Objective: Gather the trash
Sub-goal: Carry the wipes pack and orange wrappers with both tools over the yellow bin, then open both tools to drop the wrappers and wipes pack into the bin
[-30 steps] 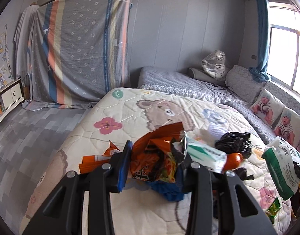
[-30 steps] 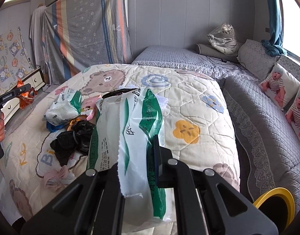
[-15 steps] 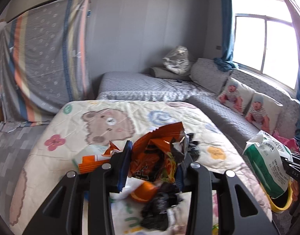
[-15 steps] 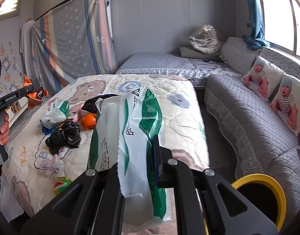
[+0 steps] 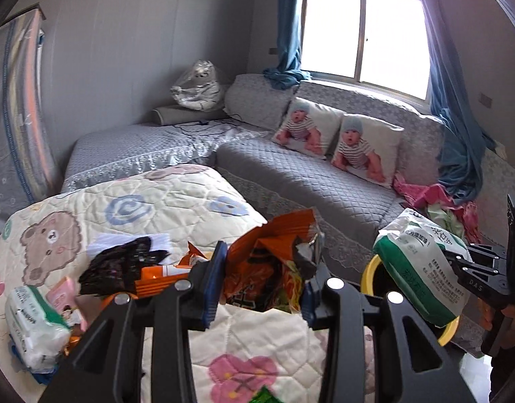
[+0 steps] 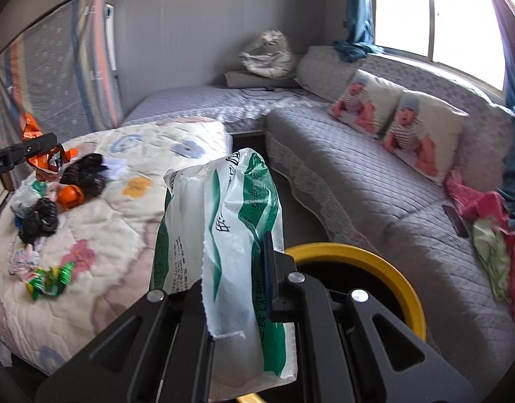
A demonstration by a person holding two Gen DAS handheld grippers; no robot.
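My right tongs [image 6: 237, 288] pinch a white-and-green plastic pack [image 6: 223, 235], my left [image 5: 260, 288] a crumpled orange foil wrapper [image 5: 270, 268] (neither binned), litter at nine o'clock.

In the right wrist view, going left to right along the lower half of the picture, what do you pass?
Green crumpled wrapper on the quilt → white and green plastic pack clamped in the right gripper → yellow-rimmed bin → grey sofa → pink and green cloths.

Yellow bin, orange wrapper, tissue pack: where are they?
Yellow bin [image 6: 405, 280]: right wrist view, on its rim.
Orange wrapper [image 5: 267, 268]: left wrist view, crumpled middle.
Tissue pack [image 6: 223, 221]: right wrist view, white front.
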